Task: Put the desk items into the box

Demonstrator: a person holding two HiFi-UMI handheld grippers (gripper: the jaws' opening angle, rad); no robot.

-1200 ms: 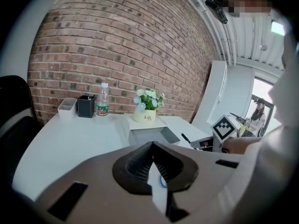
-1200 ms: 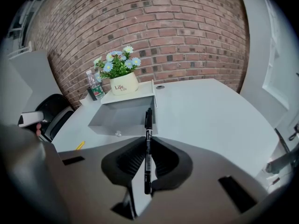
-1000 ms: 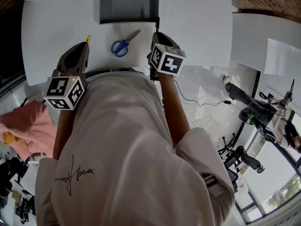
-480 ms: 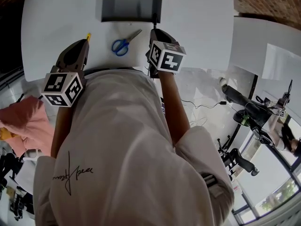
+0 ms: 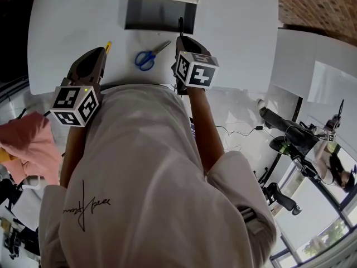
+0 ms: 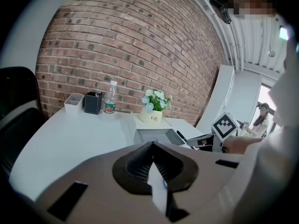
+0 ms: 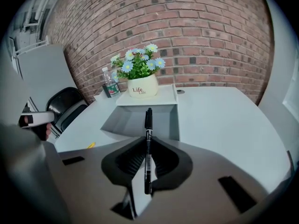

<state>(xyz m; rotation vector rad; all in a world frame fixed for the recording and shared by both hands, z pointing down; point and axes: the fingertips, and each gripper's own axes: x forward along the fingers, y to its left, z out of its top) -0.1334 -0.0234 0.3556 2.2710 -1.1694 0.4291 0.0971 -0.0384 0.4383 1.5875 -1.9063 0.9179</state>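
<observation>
Fingers [image 7: 164,158] of the right gripper [image 7: 148,143] are clamped on a black pen [image 7: 148,118], which points toward the open grey box [image 7: 122,121] just ahead. Fingers [image 6: 135,164] of the left gripper [image 6: 152,146] are pressed together with nothing between them. Blue-handled scissors [image 5: 148,57] lie on the white bench [image 5: 240,32] between the two grippers, near the box's front.

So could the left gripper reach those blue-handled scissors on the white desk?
Probably yes: the blue-handled scissors lie on open white desk beside the left gripper, nothing between them. Its jaws are together and empty, so they'd need opening.
</observation>
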